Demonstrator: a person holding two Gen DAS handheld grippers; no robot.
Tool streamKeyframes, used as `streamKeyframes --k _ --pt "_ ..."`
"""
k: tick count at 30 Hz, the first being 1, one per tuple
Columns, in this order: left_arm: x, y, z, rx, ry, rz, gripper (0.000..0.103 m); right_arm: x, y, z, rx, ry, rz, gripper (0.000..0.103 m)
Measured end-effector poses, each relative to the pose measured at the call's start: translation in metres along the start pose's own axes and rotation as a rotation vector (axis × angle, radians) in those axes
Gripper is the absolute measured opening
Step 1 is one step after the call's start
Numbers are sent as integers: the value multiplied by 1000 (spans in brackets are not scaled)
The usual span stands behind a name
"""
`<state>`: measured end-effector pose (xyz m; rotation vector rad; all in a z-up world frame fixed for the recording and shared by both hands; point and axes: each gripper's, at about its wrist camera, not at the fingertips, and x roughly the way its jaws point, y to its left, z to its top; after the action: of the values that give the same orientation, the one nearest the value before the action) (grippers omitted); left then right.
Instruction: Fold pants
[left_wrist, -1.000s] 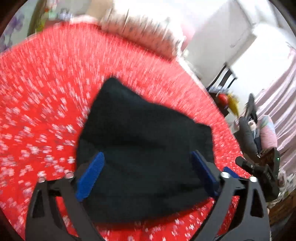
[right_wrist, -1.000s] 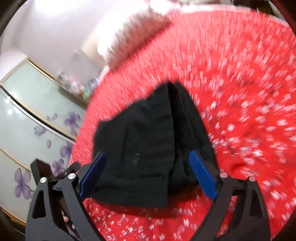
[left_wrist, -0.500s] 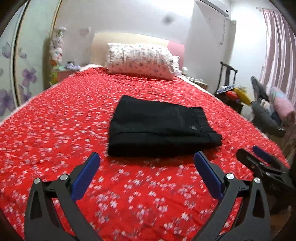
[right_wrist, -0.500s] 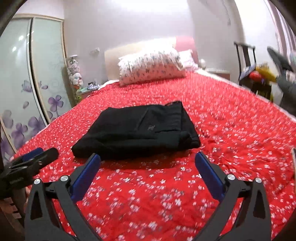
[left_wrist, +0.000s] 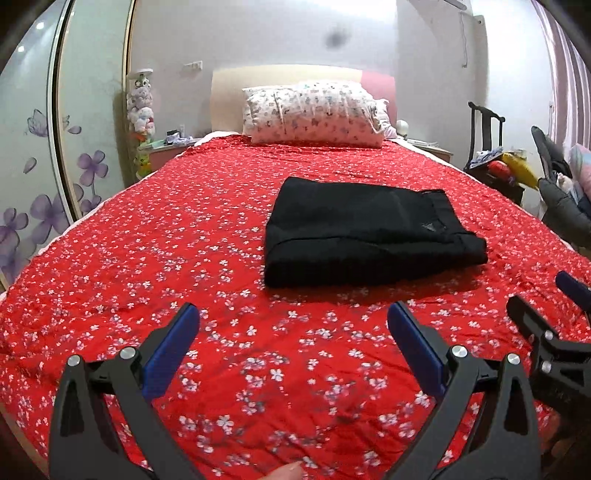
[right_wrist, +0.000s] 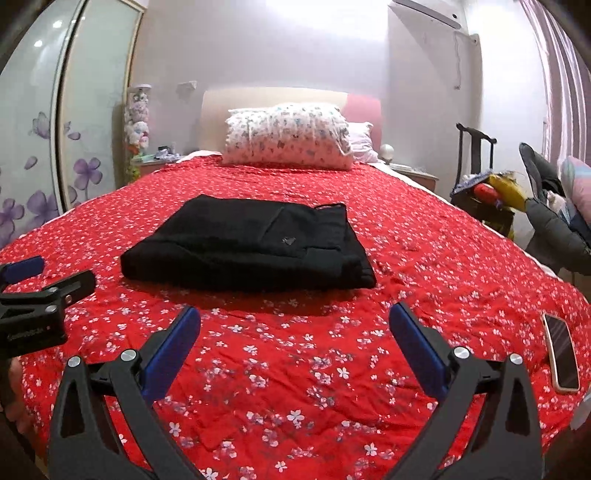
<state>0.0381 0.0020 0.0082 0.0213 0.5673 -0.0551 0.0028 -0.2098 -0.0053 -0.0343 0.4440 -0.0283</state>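
Black pants (left_wrist: 365, 230) folded flat on red floral bed (left_wrist: 184, 236), left gripper (left_wrist: 293, 343) and right gripper (right_wrist: 295, 341) near, jaws apart, holding nothing

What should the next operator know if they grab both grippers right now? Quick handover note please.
Left gripper: open, empty, held short of the pants.
Right gripper: open, empty, likewise.
Black pants: folded into a compact stack lying flat mid-bed on the red floral bedspread, touched by neither gripper.
Phone: on the bedspread near the right gripper.
Done: the fold looks complete.
Left: probably nothing; at most tidy the edges.
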Motion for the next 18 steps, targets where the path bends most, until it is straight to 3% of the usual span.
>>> streamKeyframes --k 5,18 --pt "3 5 -5 5 14 7 101 0 -4 -1 12 -13 -54 102" --pt "14 4 -16 13 64 -9 101 11 -12 -3 43 35 -61 102"
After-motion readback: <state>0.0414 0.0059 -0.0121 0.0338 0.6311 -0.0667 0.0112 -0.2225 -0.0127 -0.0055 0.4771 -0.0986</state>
